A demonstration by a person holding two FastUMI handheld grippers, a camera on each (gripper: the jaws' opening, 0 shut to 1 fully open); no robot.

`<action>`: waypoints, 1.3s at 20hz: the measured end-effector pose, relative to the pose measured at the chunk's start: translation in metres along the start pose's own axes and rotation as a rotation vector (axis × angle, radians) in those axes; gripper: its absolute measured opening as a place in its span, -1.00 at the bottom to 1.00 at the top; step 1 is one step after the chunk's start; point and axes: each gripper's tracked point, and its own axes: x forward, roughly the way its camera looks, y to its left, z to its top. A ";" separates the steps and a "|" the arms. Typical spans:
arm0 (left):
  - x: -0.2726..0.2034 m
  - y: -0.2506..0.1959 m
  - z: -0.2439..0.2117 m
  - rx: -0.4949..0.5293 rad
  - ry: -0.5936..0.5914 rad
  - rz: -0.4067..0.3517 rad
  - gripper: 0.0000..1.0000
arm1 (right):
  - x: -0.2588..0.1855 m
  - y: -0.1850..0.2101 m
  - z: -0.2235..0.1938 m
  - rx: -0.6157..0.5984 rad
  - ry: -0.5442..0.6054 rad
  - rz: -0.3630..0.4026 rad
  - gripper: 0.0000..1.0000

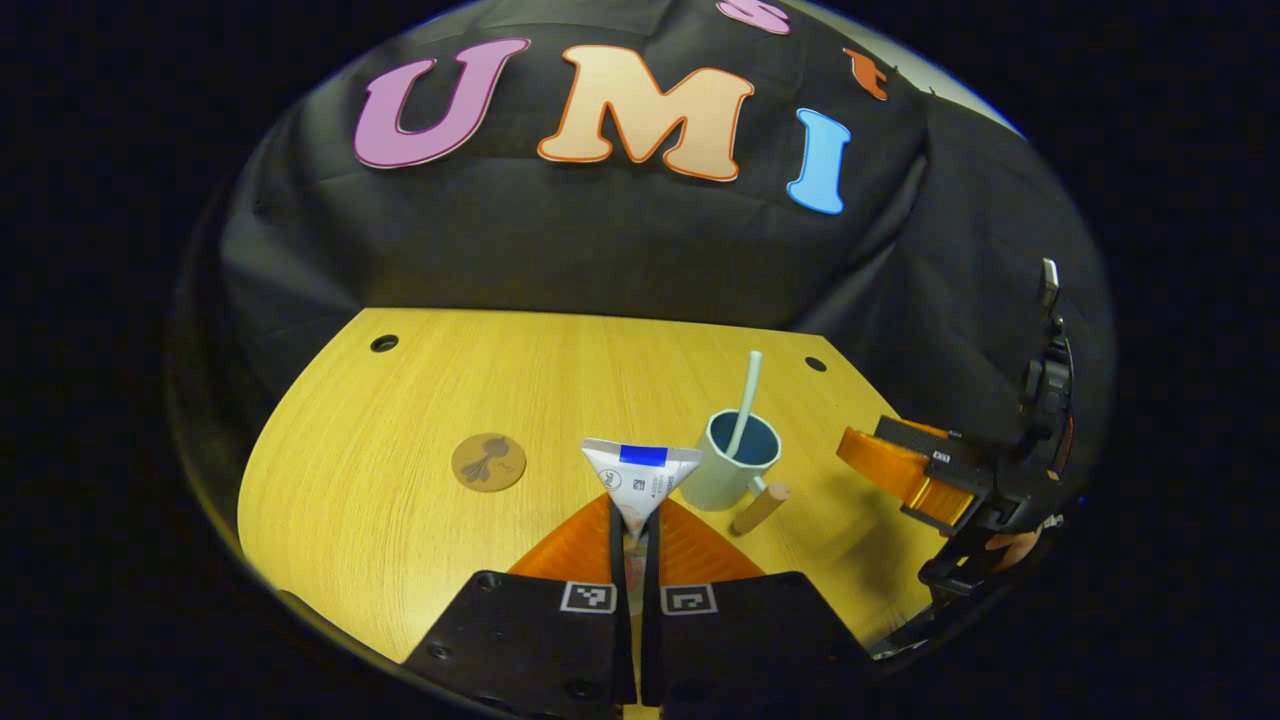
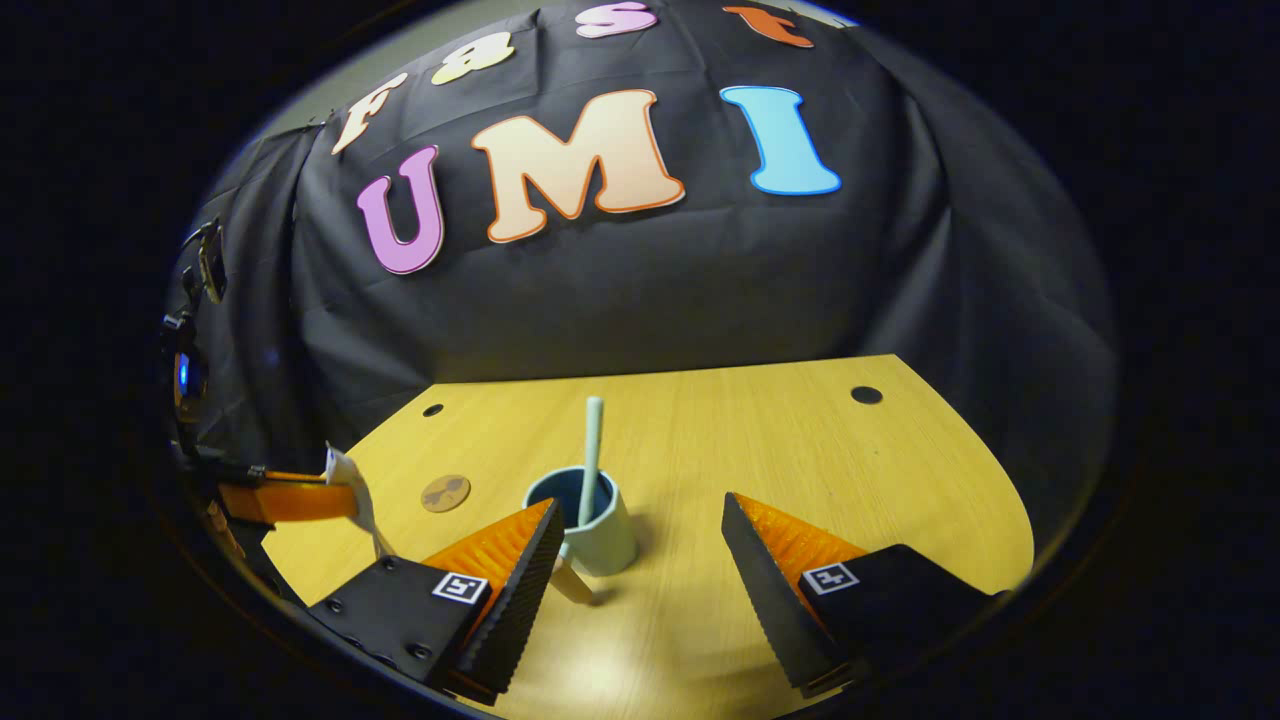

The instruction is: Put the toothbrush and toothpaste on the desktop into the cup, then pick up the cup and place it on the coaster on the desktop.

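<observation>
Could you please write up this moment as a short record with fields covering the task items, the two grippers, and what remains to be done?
toothbrush: standing in the cup
cup: upright on the desktop, wooden handle toward the camera
toothpaste: clamped in the left gripper, held above the desktop, not yet in the cup
coaster: bare, to the cup's left
right gripper: open, near the cup, holding nothing
remaining: toothpaste into cup, then cup onto coaster
</observation>
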 end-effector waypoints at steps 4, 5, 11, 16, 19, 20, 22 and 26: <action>0.022 -0.026 0.031 0.021 -0.062 -0.047 -0.96 | -0.017 -0.022 -0.010 -0.015 0.011 -0.025 0.96; 0.028 -0.032 0.038 0.026 -0.076 -0.054 -0.96 | -0.020 -0.025 -0.012 -0.017 0.015 -0.026 0.96; 0.056 -0.063 0.076 -0.005 -0.175 -0.094 -0.96 | -0.037 -0.044 -0.023 -0.017 0.034 -0.036 0.96; 0.073 -0.082 0.078 -0.027 -0.181 -0.105 -0.97 | -0.047 -0.058 -0.029 -0.024 0.042 -0.047 0.96; 0.071 -0.087 0.088 -0.010 -0.203 -0.104 -0.97 | -0.050 -0.067 -0.031 -0.021 0.046 -0.057 0.96; 0.069 -0.090 0.091 -0.002 -0.211 -0.106 -0.97 | -0.051 -0.069 -0.031 -0.020 0.048 -0.056 0.96; 0.071 -0.094 0.092 0.002 -0.215 -0.113 -0.97 | -0.051 -0.071 -0.033 -0.017 0.051 -0.057 0.96; 0.088 -0.102 0.085 -0.059 -0.201 -0.129 -0.97 | -0.054 -0.073 -0.034 -0.018 0.048 -0.056 0.96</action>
